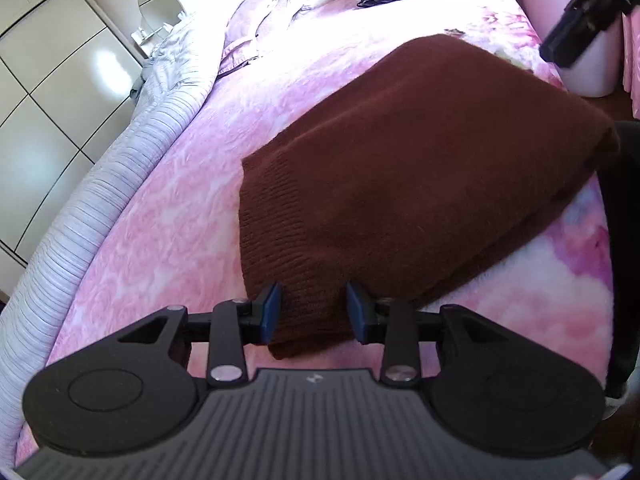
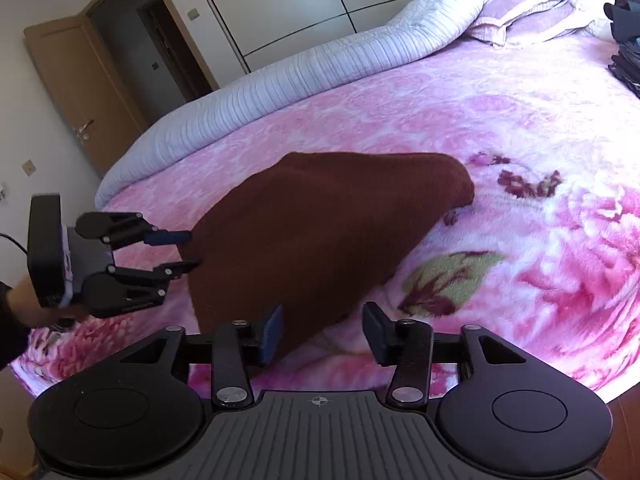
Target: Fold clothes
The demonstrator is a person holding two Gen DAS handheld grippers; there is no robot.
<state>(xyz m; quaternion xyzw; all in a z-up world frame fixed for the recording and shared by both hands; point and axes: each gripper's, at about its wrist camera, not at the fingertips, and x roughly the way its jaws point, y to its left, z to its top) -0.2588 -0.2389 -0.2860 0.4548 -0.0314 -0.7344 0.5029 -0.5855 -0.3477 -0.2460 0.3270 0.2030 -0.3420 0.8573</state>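
A dark brown knitted sweater [image 1: 408, 168] lies folded into a rough rectangle on the pink floral blanket [image 1: 168, 216]. My left gripper [image 1: 314, 312] is open, and the sweater's ribbed near corner lies between its blue pads without being pinched. From the right wrist view the same sweater [image 2: 320, 220] spreads across the bed's middle. There the left gripper [image 2: 190, 250] stands open at the sweater's left edge, held by a hand in a dark sleeve. My right gripper [image 2: 324, 334] is open over the sweater's near tip, which sits close to its left finger [image 2: 272, 330].
A striped pale duvet [image 2: 304, 76] is bunched along the far side of the bed, with pillows [image 2: 528, 12] beyond. A stack of dark folded clothes [image 2: 626, 40] sits at the head end. Wardrobe doors [image 1: 60, 92], a wooden door [image 2: 84, 92] and a pale pink bin [image 1: 588, 68] surround the bed.
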